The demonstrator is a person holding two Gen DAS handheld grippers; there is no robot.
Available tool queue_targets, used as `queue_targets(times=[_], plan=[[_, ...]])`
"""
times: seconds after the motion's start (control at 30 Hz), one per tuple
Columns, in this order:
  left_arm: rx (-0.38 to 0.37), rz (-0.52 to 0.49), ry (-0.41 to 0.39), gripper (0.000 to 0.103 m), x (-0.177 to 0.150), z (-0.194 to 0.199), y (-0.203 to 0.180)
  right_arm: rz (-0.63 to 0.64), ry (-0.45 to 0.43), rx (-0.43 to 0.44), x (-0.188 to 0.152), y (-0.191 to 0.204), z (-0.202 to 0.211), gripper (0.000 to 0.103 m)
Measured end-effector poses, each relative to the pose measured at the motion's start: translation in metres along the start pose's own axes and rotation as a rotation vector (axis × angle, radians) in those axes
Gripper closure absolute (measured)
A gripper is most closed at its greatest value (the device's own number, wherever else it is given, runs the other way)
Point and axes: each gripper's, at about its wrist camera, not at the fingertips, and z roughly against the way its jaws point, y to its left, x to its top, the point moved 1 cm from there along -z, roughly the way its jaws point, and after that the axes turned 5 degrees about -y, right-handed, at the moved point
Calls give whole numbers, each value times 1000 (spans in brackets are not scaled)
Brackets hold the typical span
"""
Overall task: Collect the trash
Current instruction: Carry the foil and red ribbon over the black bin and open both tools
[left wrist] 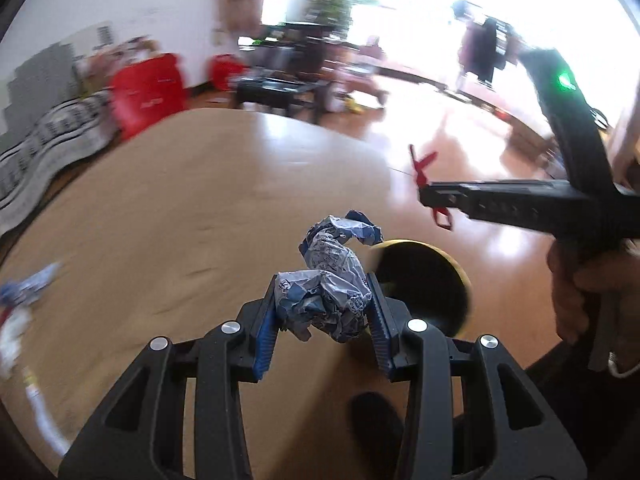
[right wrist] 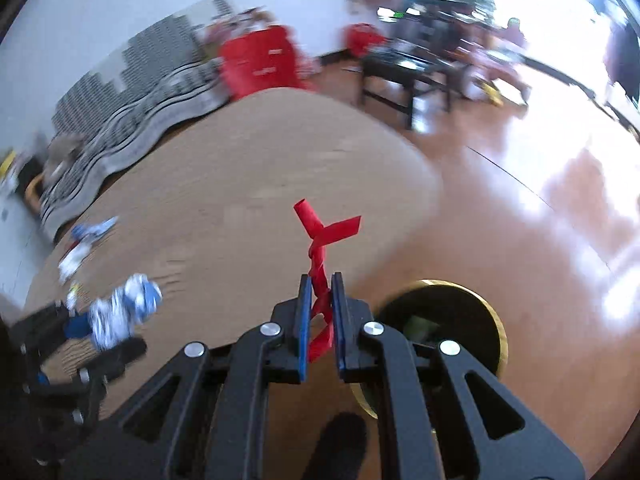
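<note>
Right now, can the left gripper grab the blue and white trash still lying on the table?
Probably not yet. The left gripper is already shut on a crumpled wrapper, so its jaws are full. The loose trash lies far off to its left on the table.

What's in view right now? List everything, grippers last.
crumpled wrapper: one, blue and white, held over the table edge.
twisted red strip: one, red, held above the table edge.
loose wrappers: a few, blue and white, blurred, on the table's far left.
trash bin: one, yellow-rimmed with a dark inside, on the floor beside the table.
table: one, tan wood.
red bags: two, against the far wall.
dark low table: one, on the floor beyond.
left gripper: black, blue pads, clamping the wrapper.
right gripper: black, blue pads, clamping the strip.
</note>
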Motion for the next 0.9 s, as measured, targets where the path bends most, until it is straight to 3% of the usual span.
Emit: queue_targets(times=[0.2, 0.33, 0.53, 0.77, 0.87, 0.9], plan=[[-153, -66, 80, 63, 0, -72, -76, -143, 74, -92, -19, -87, -1, 92], [-200, -82, 121, 63, -4, -108, -99, -214, 132, -99, -32, -122, -8, 92], [-222, -71, 165, 63, -3, -140, -109, -224, 130, -89, -29, -127, -7, 92], [-233, -55, 176, 61, -7, -145, -108, -230, 134, -86, -27, -127, -10, 92], [-233, -51, 171, 50, -7, -144, -108, -245, 127, -104, -25, -130, -8, 92], [-231, -50, 167, 41, -6, -144, -108, -250, 129, -107, -24, -131, -8, 92]])
